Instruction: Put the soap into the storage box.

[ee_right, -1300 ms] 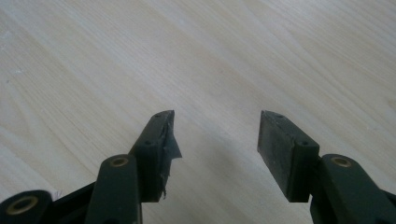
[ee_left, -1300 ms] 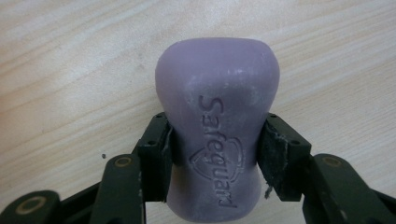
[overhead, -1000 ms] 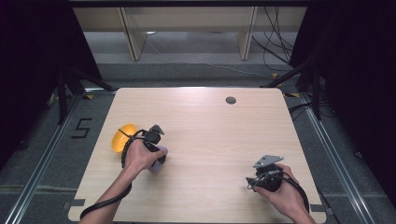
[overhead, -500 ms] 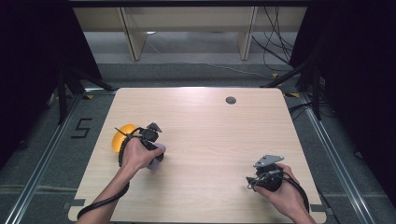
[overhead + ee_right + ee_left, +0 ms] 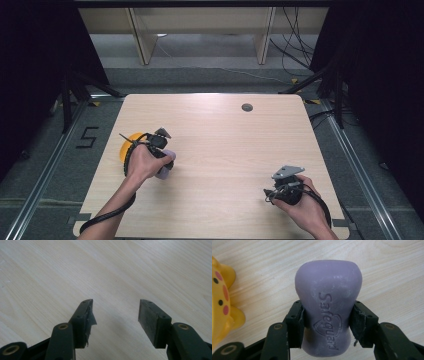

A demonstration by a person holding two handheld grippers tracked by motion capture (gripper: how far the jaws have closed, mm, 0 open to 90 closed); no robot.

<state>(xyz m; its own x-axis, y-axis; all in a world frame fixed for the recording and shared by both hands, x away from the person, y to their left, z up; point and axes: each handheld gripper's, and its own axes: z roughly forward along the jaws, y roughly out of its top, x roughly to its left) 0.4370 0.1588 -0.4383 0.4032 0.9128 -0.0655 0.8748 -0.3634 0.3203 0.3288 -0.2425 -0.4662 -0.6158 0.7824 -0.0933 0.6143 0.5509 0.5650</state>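
— Two items on my list, then the tongs. Item one: purple soap bar [image 5: 328,307], waisted shape, brand stamp on its face, chalky bloom on the skin. Location: pinched at its narrow middle by my left tongs [image 5: 328,322], low over the surface [image 5: 225,145] at its left side.

— Item two?

— Yellow dish [image 5: 223,302], animal-shaped with pink and black spots, sitting on the surface just beside the soap. From the high view it lies partly under my left hand [image 5: 142,162].

— And the right side?

— Right tongs [image 5: 113,320]: jaws spread, nothing between them, only bare wood grain below. My right hand [image 5: 300,200] parks them near the front right corner, well apart from the soap.

— Risks, as you judge them?

— First: slip. Soap is slick and the pads grip only the waist, so the wider head could tip or the bar could slide out lengthwise if I swing or loosen. Second: the left pad on the right tongs is torn, a flap hanging loose; I reckon it would grip poorly if I hand the bar over. Third: collision. The dish is close, so a careless move could knock it or set the bar on its rim instead of inside.

— Anything unclear?

— Whether the bar touches the surface; I cannot tell.
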